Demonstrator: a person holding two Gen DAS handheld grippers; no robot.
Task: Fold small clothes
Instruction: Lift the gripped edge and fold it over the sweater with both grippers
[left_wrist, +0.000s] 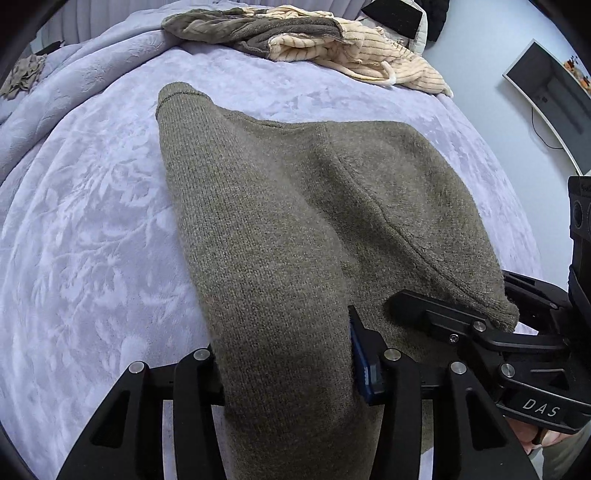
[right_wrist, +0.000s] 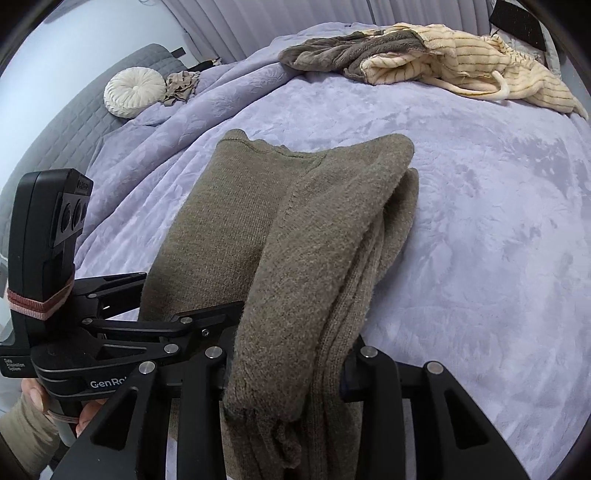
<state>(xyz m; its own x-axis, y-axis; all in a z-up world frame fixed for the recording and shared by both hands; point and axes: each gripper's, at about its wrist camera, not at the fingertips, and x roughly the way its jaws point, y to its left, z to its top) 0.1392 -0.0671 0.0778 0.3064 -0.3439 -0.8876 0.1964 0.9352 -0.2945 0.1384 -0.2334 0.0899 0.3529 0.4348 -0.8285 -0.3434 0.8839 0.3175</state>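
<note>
An olive-brown knitted sweater (left_wrist: 295, 221) fills the middle of both views, lying partly folded on a bed covered with a lavender embossed plush blanket (left_wrist: 92, 240). At the bottom centre of the left wrist view, the left gripper (left_wrist: 288, 369) has its jaws clamped on the near edge of the sweater, the knit bunched between them. The right gripper (right_wrist: 284, 373), bottom centre of its own view, likewise has its jaws closed on a thick stack of folded sweater layers. Each gripper also shows in the other's view, just beside it. Near the upper edge lies a crumpled cream striped and grey fleece garment (right_wrist: 424, 62). A round white pleated cushion (right_wrist: 135, 90) sits upper left in the right wrist view.
</note>
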